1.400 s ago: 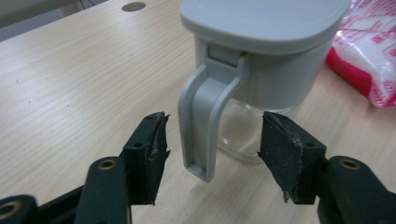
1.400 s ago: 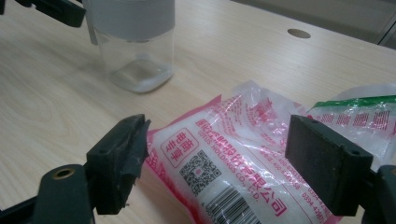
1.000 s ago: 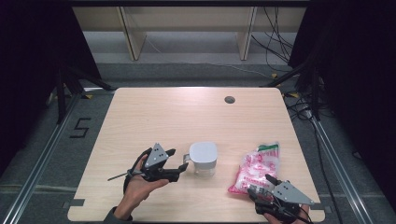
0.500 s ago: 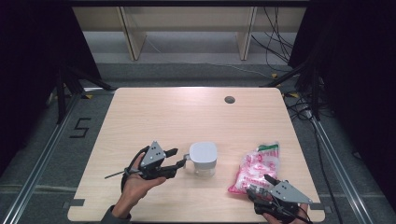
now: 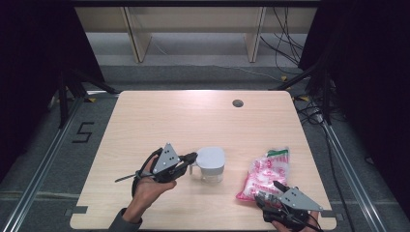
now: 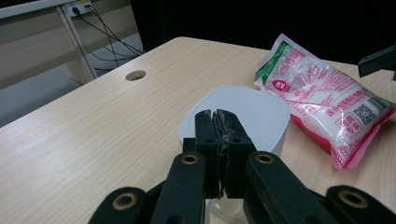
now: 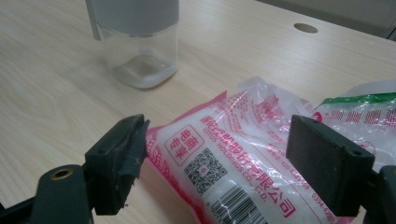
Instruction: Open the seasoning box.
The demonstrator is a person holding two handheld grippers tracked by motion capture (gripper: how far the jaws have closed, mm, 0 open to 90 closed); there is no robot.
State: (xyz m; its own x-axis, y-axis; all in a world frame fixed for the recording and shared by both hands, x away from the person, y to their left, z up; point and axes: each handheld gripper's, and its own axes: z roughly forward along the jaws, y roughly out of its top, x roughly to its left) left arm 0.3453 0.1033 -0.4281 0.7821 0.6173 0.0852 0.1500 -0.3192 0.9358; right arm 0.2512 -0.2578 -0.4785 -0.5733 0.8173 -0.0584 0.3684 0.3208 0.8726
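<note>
Left tongs (image 5: 192, 157) have just been closing; jaws now pinched together at the handle side of the jar (image 5: 211, 164), though what sits between the pads can't be made out. Right tongs (image 7: 219, 154) gape wide, one jaw either side of the near end of the bag (image 5: 264, 175), pads not pressing. One jar: upright, white lid on top, clear body, handle toward the left tongs. One bag: flat on the table (image 5: 193, 116), just right of the jar, long axis running away from the person, green end far.
</note>
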